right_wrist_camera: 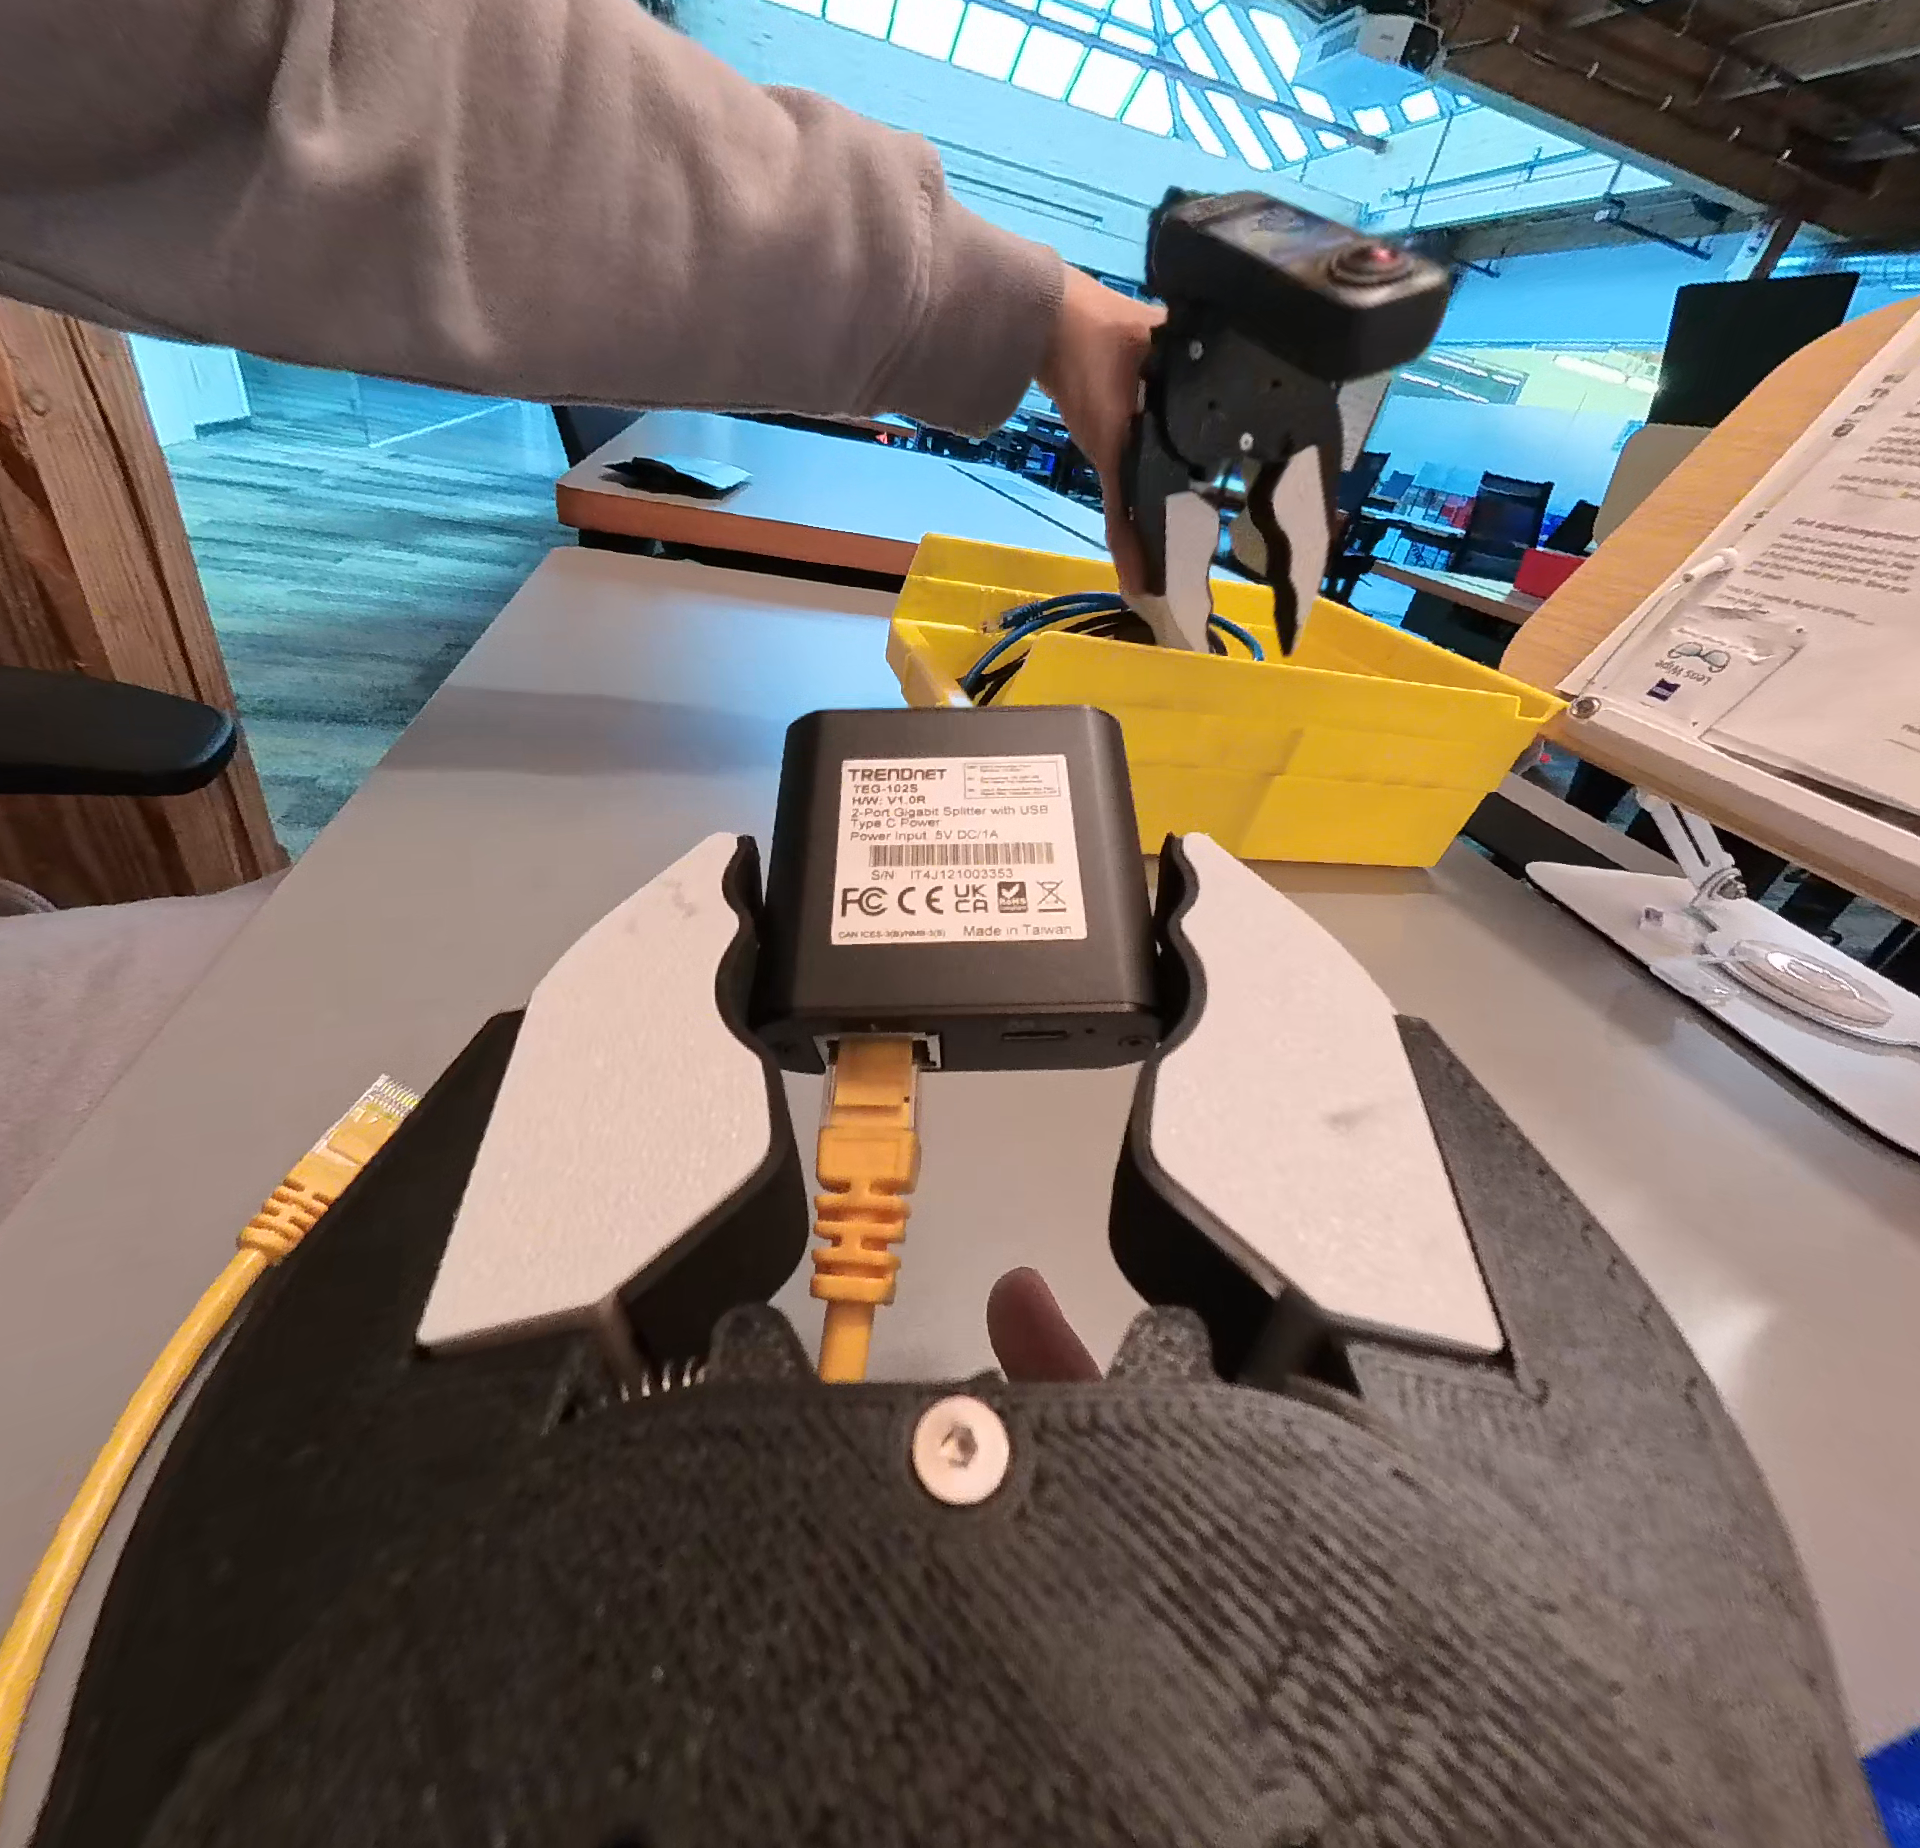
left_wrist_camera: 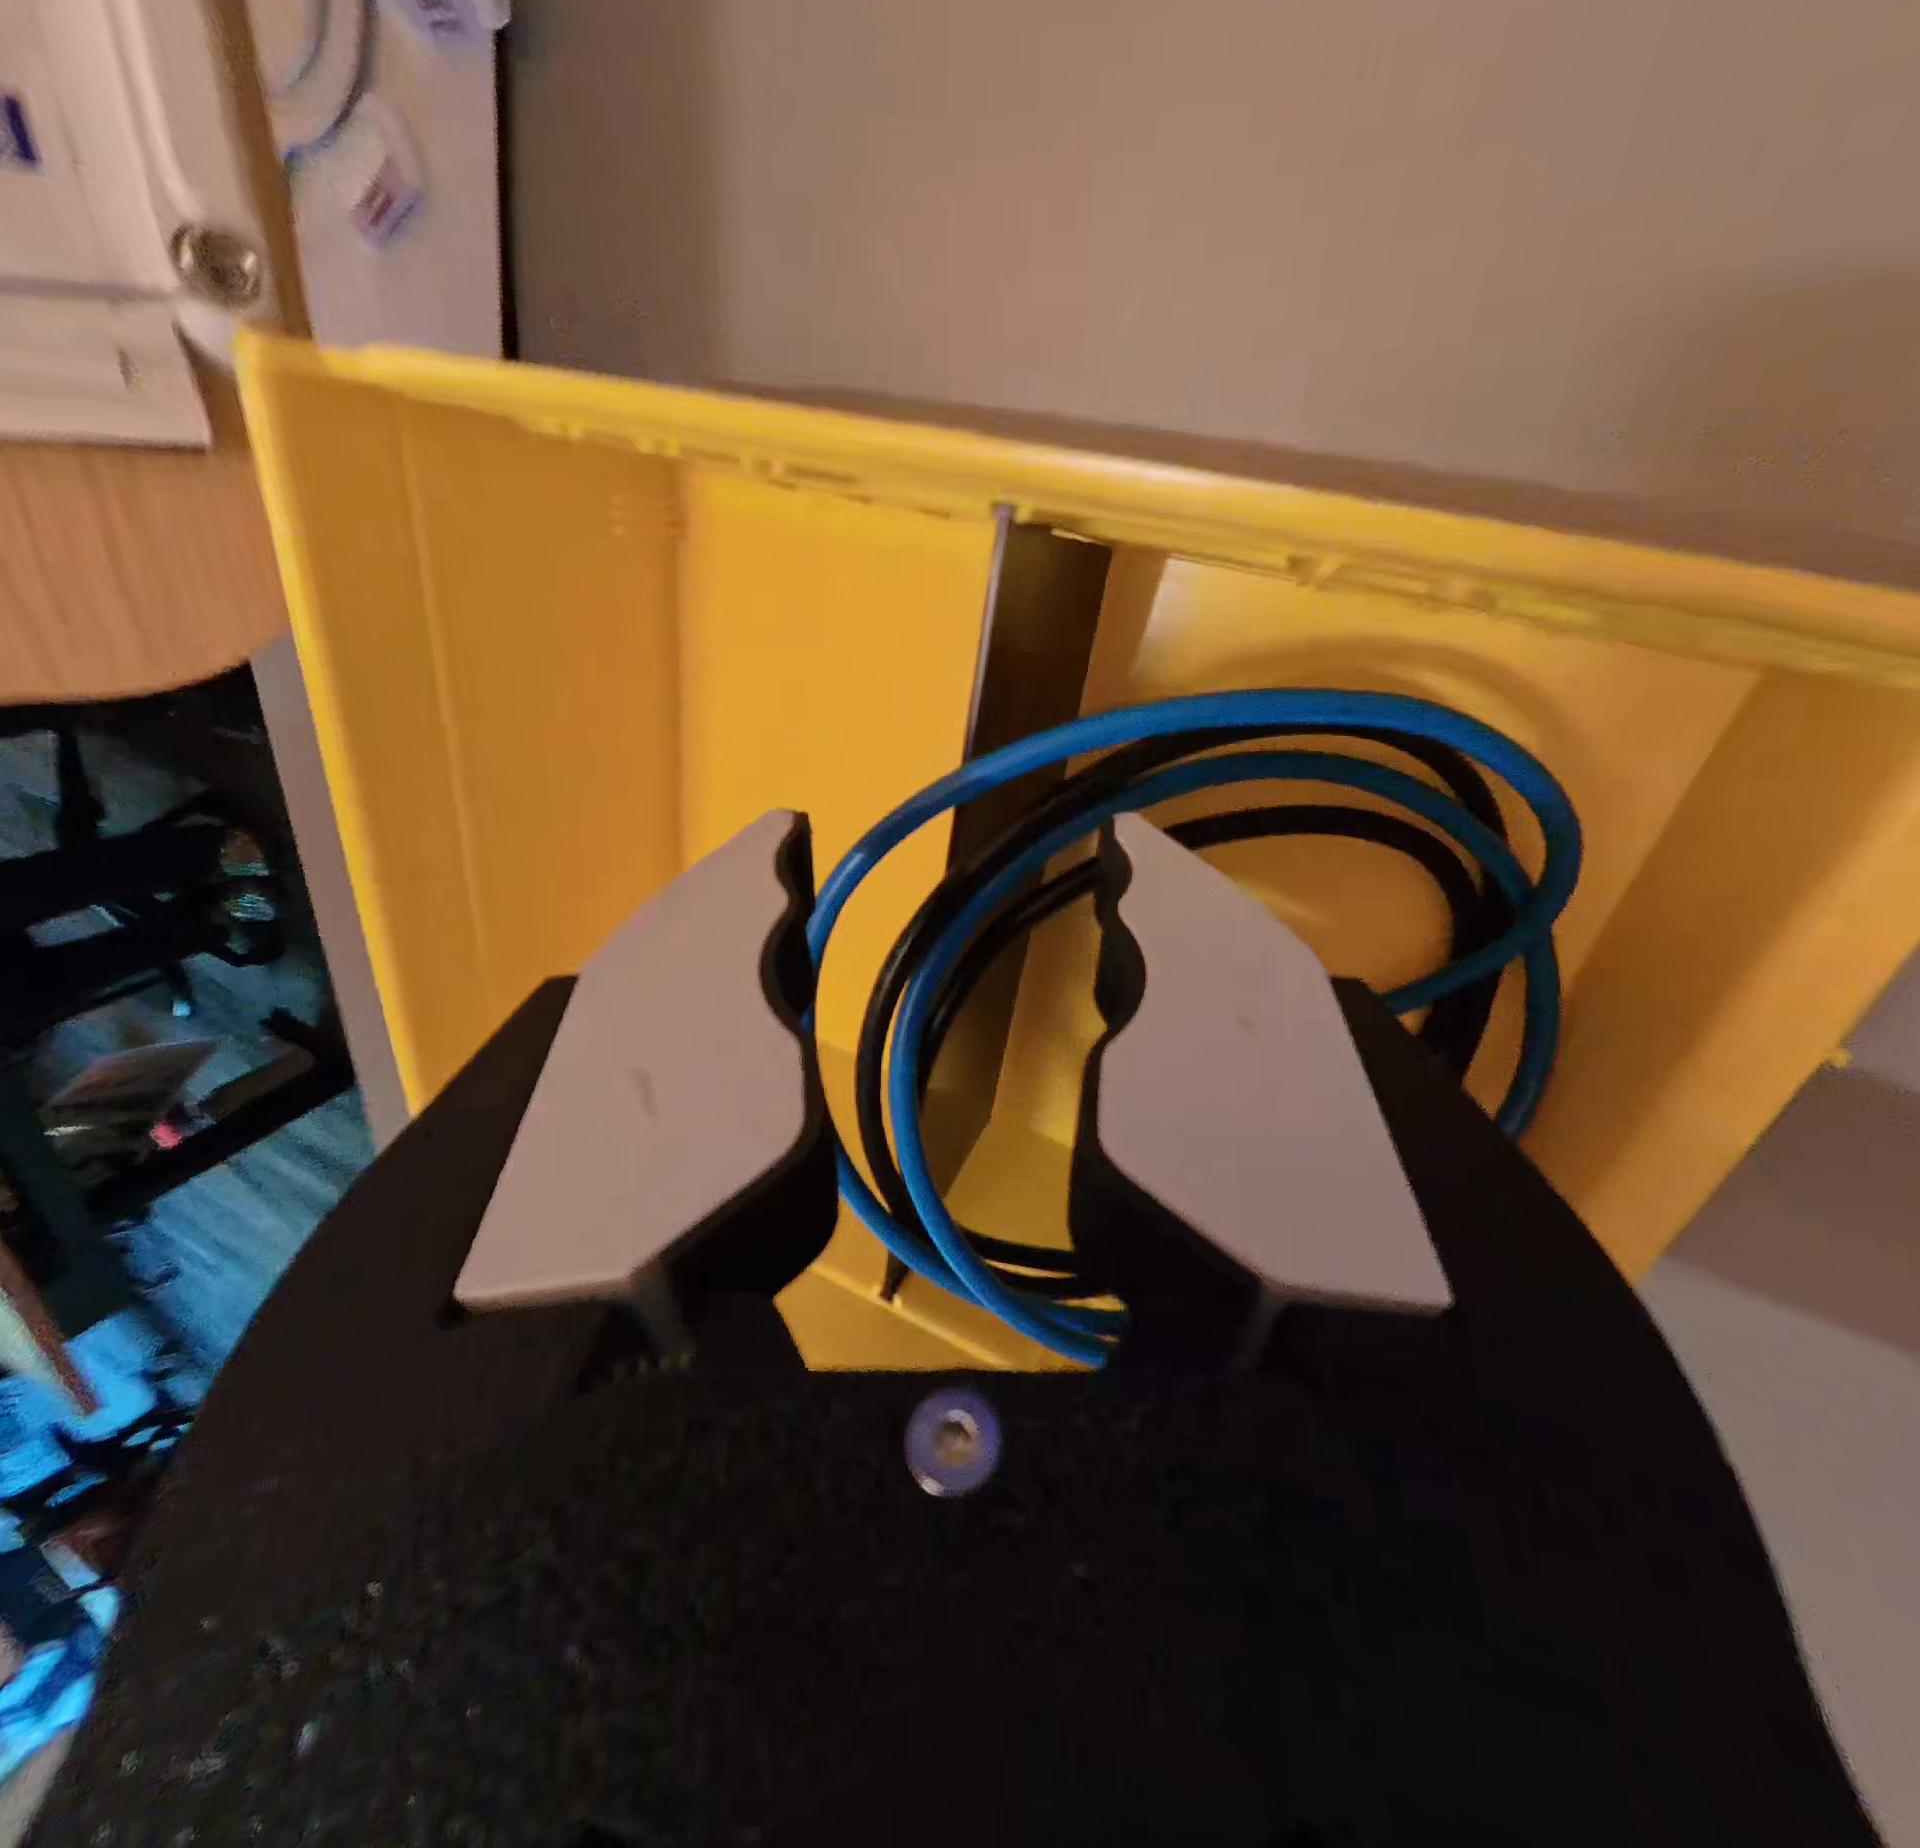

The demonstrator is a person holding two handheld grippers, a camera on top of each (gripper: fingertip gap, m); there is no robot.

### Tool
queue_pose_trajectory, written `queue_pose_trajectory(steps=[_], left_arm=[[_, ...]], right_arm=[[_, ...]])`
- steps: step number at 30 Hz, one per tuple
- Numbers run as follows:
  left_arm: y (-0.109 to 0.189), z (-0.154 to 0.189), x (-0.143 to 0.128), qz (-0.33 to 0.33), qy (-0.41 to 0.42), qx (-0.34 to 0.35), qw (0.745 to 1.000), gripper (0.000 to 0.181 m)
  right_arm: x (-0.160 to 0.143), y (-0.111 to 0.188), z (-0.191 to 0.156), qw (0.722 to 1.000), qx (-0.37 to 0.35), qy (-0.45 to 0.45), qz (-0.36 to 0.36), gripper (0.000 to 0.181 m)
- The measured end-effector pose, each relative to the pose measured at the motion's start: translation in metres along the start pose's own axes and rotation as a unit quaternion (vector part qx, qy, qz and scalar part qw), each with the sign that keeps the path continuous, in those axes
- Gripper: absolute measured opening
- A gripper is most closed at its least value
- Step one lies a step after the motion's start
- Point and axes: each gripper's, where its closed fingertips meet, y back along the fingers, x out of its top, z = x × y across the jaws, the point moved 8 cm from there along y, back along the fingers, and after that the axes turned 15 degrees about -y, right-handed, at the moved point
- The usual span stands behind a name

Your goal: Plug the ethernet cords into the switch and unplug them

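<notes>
The right hand-held gripper [right_wrist_camera: 956, 951] was clamped on the black switch [right_wrist_camera: 956, 884], one grey finger [right_wrist_camera: 623, 1102] pressing each side of the box. The switch lay flat on the grey worktop [right_wrist_camera: 540, 759], with its white label facing up. A yellow ethernet cord [right_wrist_camera: 862, 1175] was plugged into the port on the side nearest to this hand-held gripper, and the cord ran back under its body. The other plug of the yellow cord [right_wrist_camera: 358, 1123] lay free on the worktop, to the left of the left finger.

Beyond the switch stood a yellow bin [right_wrist_camera: 1299, 759], just behind it and a little to the right. The left hand-held gripper [right_wrist_camera: 1236, 624] hung over this bin with the tips pointing down, and its fingers stood apart with nothing between them. A person's hand [right_wrist_camera: 1101, 375] in a grey sleeve [right_wrist_camera: 520, 188] held it.

In the left wrist view, the left hand-held gripper [left_wrist_camera: 951, 842] looked into the yellow bin [left_wrist_camera: 540, 759]. A coiled blue cord [left_wrist_camera: 1195, 718] and a black cord [left_wrist_camera: 1351, 822] lay together inside, ahead of the open fingers and partly between them, beside a dark divider [left_wrist_camera: 1029, 676]. I could not tell whether the fingers touched the coil.

To the right of the bin stood a white stand with paper sheets [right_wrist_camera: 1787, 676].
</notes>
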Motion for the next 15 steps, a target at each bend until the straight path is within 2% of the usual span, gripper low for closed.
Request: queue_pose_trajectory(steps=[2,6,8,13,15], left_arm=[[-0.006,0.005,0.009,-0.021,-0.051,-0.005,0.998,0.050],[-0.013,0.012,0.022,-0.045,-0.130,0.002,0.990,0.034],[-0.008,0.009,0.022,-0.045,-0.129,0.009,0.991,0.017],[0.023,-0.001,0.007,-0.037,-0.087,0.066,0.993,0.010],[0.039,0.001,-0.002,-0.029,-0.064,0.069,0.995,0.009]], right_arm=[[0.000,-0.001,-0.001,1.000,0.001,0.003,-0.003,0.073],[0.000,0.000,-0.001,1.000,0.001,0.002,0.001,0.073],[0.000,0.001,0.000,1.000,0.002,-0.001,0.005,0.073],[0.001,0.002,0.001,1.000,0.003,-0.004,0.009,0.073],[0.001,0.002,0.000,1.000,0.002,-0.003,0.007,0.073]])
